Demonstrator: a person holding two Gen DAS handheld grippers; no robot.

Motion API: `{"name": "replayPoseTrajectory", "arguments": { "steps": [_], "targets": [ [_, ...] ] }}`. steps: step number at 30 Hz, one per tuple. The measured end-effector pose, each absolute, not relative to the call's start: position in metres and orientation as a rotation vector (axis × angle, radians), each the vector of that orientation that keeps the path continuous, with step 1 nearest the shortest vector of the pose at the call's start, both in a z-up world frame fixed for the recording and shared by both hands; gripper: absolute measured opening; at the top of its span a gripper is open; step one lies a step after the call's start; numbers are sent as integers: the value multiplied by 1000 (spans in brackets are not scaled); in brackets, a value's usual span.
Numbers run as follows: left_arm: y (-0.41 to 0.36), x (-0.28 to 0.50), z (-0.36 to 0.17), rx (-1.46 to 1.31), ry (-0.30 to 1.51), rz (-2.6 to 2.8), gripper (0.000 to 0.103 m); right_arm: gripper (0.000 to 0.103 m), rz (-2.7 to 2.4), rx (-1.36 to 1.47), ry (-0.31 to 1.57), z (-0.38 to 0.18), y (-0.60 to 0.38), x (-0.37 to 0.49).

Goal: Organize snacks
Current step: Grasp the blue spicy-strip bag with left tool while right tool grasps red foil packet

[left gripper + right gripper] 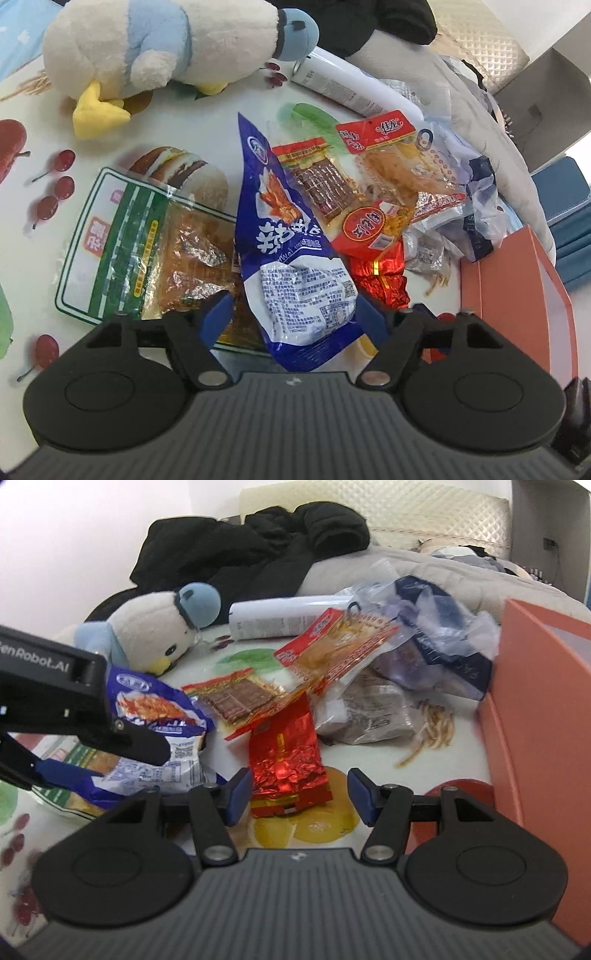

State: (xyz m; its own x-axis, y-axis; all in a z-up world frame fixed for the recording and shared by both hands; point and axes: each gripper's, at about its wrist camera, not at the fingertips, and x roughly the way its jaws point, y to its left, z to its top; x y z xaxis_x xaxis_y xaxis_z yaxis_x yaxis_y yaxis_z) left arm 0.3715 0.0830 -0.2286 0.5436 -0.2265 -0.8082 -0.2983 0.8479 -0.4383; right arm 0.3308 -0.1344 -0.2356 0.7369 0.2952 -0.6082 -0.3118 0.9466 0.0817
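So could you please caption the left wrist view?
Left gripper straddles a blue snack bag amid piled snacks.

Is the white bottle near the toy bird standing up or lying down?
Lying down. The white bottle rests on its side on the table, its length running sideways behind the snack packets, next to the plush bird.

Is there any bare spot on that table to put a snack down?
Some. Bare tablecloth lies between the plush bird and the green packet; a smaller patch sits between the red foil packet and the orange box. The middle is crowded: blue bag, overlapping packets, plastic bag.
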Motion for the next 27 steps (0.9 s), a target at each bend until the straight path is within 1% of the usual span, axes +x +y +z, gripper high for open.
{"name": "replayPoseTrajectory", "arguments": {
  "steps": [1, 3, 4, 5, 7, 8, 9, 12, 13, 14, 18, 27],
  "targets": [
    [82, 372, -229, -583, 1013, 35, 71, 59, 343, -30, 661, -237, -133, 332],
    [80, 373, -231, -580, 1023, 24, 61, 59, 354, -45, 655, -239, -129, 332],
    [79, 373, -232, -580, 1027, 25, 57, 59, 357, -50, 656, -239, -128, 332],
    [80, 372, -233, -581, 1029, 28, 53, 56, 360, -51, 660, -239, -127, 332],
    [82, 371, -234, -599, 1027, 17, 52, 53, 360, -46, 664, -237, -127, 331],
    [83, 370, -234, -607, 1026, 15, 51, 39, 358, -50, 663, -236, -126, 330],
    [85, 368, -234, -612, 1025, 14, 49, 31, 357, -54, 667, -235, -126, 329],
    [87, 362, -232, -626, 1022, 5, 47, 31, 360, -59, 677, -234, -127, 324],
    [88, 358, -231, -628, 1021, 2, 44, 31, 364, -64, 676, -234, -127, 321],
    [88, 356, -231, -630, 1024, -1, 34, 31, 366, -69, 674, -234, -127, 318],
    [90, 339, -226, -645, 1026, -28, 29, 31, 367, -68, 677, -233, -129, 309],
    [95, 289, -222, -672, 1013, -66, 22, 31, 381, -75, 687, -229, -137, 272]
  ]
}}
